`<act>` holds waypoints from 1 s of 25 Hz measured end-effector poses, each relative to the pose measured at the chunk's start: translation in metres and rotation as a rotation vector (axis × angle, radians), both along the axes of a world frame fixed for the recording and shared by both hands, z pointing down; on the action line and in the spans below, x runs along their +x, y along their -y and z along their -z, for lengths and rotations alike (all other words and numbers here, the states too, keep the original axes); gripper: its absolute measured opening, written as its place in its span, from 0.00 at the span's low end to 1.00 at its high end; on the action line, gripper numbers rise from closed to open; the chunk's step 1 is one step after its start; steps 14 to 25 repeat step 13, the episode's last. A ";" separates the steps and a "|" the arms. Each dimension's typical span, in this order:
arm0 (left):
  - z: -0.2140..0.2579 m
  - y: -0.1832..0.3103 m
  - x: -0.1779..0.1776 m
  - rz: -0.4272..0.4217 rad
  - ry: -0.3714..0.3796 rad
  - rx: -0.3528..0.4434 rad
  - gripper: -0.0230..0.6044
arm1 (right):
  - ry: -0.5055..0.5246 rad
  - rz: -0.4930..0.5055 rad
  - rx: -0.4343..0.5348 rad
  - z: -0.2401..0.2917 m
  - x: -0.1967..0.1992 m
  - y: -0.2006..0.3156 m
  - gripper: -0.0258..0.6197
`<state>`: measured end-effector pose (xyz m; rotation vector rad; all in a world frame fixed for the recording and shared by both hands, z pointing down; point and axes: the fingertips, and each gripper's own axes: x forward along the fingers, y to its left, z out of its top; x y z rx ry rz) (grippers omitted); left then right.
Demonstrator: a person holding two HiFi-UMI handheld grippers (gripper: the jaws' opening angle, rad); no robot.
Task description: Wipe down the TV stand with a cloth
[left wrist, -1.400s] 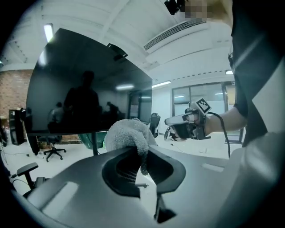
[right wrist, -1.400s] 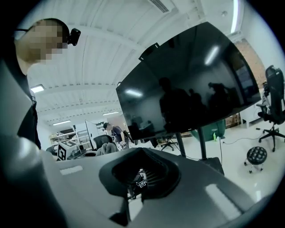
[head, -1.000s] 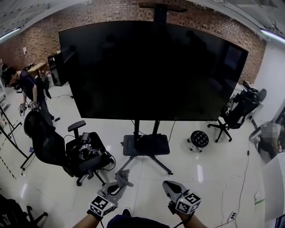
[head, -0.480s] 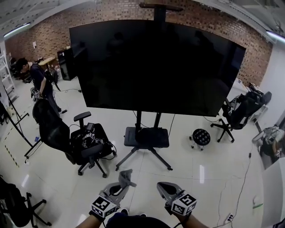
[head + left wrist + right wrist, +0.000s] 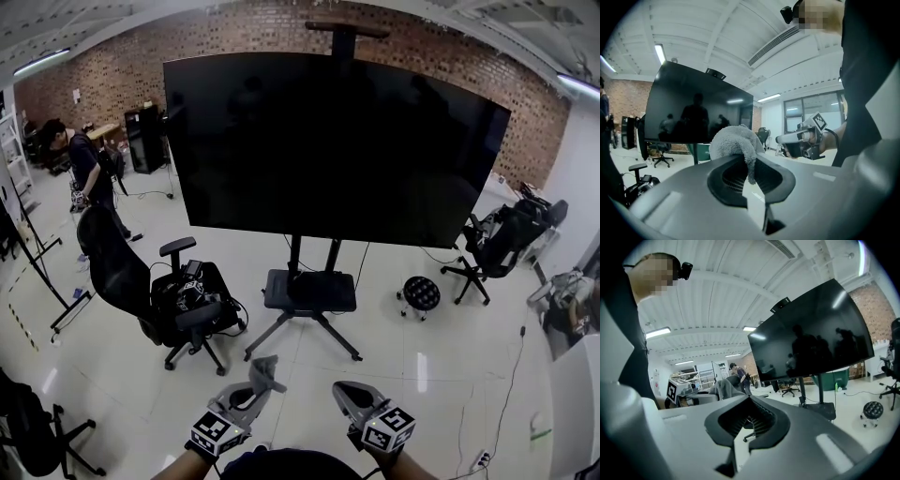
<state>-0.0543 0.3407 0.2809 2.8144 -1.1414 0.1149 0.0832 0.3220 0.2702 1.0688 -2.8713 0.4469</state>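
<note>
With the left gripper (image 5: 255, 389) clamped on the grey cloth (image 5: 266, 367) and the right gripper (image 5: 341, 391) closed empty, close in on the TV stand (image 5: 309, 291), well apart under the screen (image 5: 337, 141), lowering the cloth flat onto its shelf.

Head view high, steeply down, gripper views low along jaws, all 3 share the TV stand (image 5: 309, 291)
</note>
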 end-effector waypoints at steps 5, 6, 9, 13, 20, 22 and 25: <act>0.001 -0.002 -0.016 0.000 0.007 0.012 0.09 | 0.001 -0.018 0.022 0.012 -0.010 -0.007 0.04; 0.004 -0.002 -0.017 -0.003 0.006 0.018 0.09 | 0.001 -0.018 0.023 0.012 -0.010 -0.008 0.04; 0.008 -0.004 -0.020 -0.015 0.007 0.028 0.09 | 0.007 -0.026 0.023 0.010 -0.013 -0.010 0.04; 0.008 -0.006 -0.026 -0.019 0.005 0.030 0.09 | 0.015 -0.047 0.022 0.012 -0.017 -0.011 0.04; 0.008 -0.006 -0.026 -0.019 0.005 0.030 0.09 | 0.015 -0.047 0.022 0.012 -0.017 -0.011 0.04; 0.008 -0.006 -0.026 -0.019 0.005 0.030 0.09 | 0.015 -0.047 0.022 0.012 -0.017 -0.011 0.04; 0.008 -0.006 -0.026 -0.019 0.005 0.030 0.09 | 0.015 -0.047 0.022 0.012 -0.017 -0.011 0.04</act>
